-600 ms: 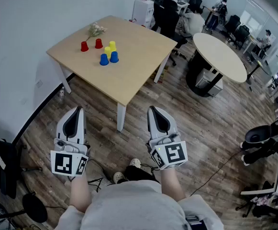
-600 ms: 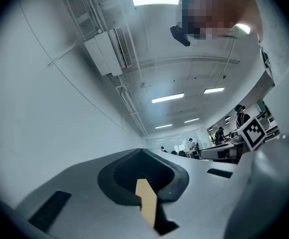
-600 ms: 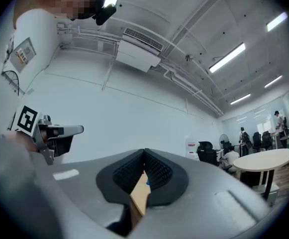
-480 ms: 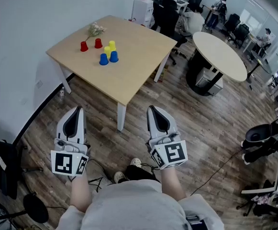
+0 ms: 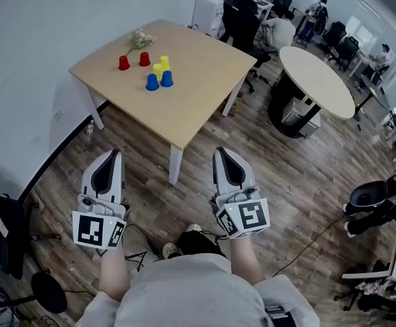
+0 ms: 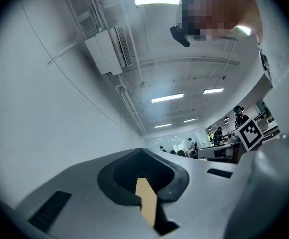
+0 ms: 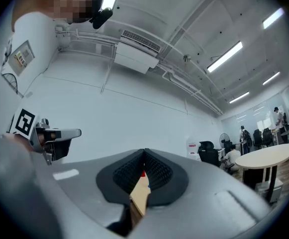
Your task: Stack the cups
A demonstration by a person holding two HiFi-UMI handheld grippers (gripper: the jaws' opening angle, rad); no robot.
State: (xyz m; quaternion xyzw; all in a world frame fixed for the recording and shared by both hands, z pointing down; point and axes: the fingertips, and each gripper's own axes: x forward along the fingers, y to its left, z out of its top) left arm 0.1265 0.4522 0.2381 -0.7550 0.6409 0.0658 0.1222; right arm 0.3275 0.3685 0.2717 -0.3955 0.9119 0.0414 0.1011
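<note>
Cups (image 5: 158, 71) far off on the square wooden table (image 5: 201, 80), grouped toward its far-left part, well apart from both grippers. To the right of that table, a round white table (image 5: 317, 80). Wood floor (image 5: 300, 182) below everything near.

Near, left gripper (image 5: 112, 157) and right gripper (image 5: 223, 154) side by side, both pointing toward the wooden table. Fingers pressed together on each, nothing pinched between them; closed seam plain in the left gripper view and in the right gripper view alike.

On the tabletop, a small sprig of dried flowers (image 5: 140, 39) by the far-left edge. Just nearer than it, two red cups (image 5: 124, 63) side by side. Right of those and nearer, two yellow cups (image 5: 163, 63) close together. Nearest, two blue cups (image 5: 153, 82) just beside the yellow pair. Each cup standing singly, none stacked.
</note>
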